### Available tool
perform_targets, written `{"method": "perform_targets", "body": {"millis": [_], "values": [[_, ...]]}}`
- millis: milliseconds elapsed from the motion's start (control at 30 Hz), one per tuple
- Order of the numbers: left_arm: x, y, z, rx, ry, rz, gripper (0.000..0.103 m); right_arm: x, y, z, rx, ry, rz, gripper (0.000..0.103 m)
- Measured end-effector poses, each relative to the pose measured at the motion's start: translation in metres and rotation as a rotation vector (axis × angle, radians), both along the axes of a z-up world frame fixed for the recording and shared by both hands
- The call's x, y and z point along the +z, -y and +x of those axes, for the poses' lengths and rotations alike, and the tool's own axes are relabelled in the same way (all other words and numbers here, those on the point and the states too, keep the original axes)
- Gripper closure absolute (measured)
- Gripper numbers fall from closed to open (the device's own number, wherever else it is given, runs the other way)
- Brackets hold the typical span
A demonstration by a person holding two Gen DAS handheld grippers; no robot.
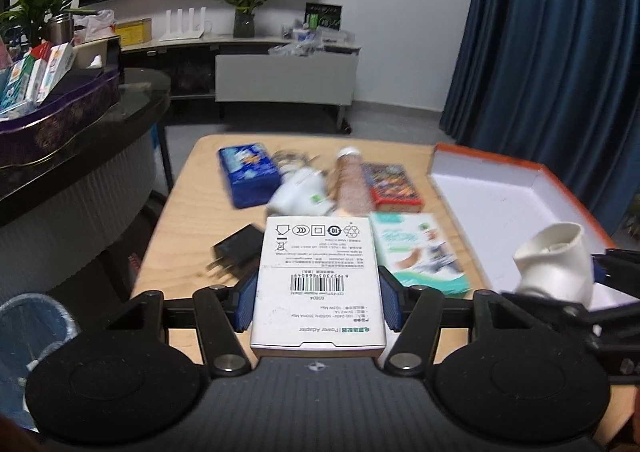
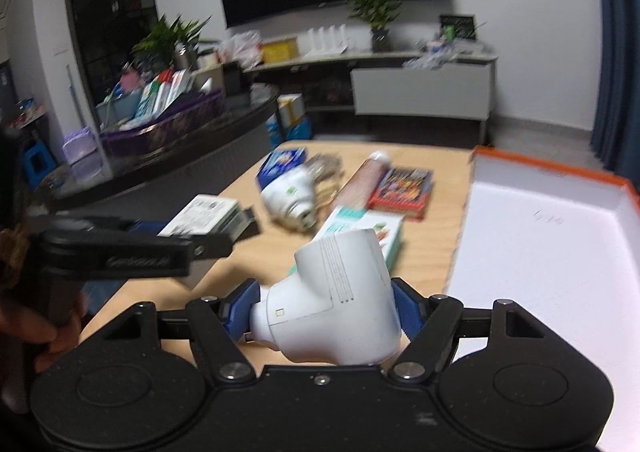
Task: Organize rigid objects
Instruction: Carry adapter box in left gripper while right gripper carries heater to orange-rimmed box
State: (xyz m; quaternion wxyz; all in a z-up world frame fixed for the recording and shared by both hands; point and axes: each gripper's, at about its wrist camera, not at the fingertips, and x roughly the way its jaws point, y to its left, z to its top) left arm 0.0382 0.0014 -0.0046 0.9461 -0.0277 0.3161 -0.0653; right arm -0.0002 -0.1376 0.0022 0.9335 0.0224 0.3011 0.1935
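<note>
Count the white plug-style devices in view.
2: one white device clamped in the right gripper, another white device lying among items mid-table. Others may be hidden.

White box [image 1: 318, 284] between the left jaws read "Power Adapter", with a barcode and recycling marks; other print was too small.

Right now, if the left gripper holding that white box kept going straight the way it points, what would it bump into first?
Probably the white rounded plastic device lying just beyond the white power adapter box that the left gripper holds; depth is hard to judge here.
</note>
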Motion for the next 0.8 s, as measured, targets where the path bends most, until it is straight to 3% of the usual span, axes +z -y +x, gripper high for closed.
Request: {"method": "perform_targets", "body": {"millis": [300,800], "values": [[0.026,0.047,0.007,-0.069,0.042,-0.008,0.043,0.03,0.048,0.003,-0.155,0.069,0.004,0.018],[0.04,0.111,0.065,-0.169,0.066,-0.032,0.043,0.045,0.125,0.034,-0.37,0.09,0.027,0.018]]}}
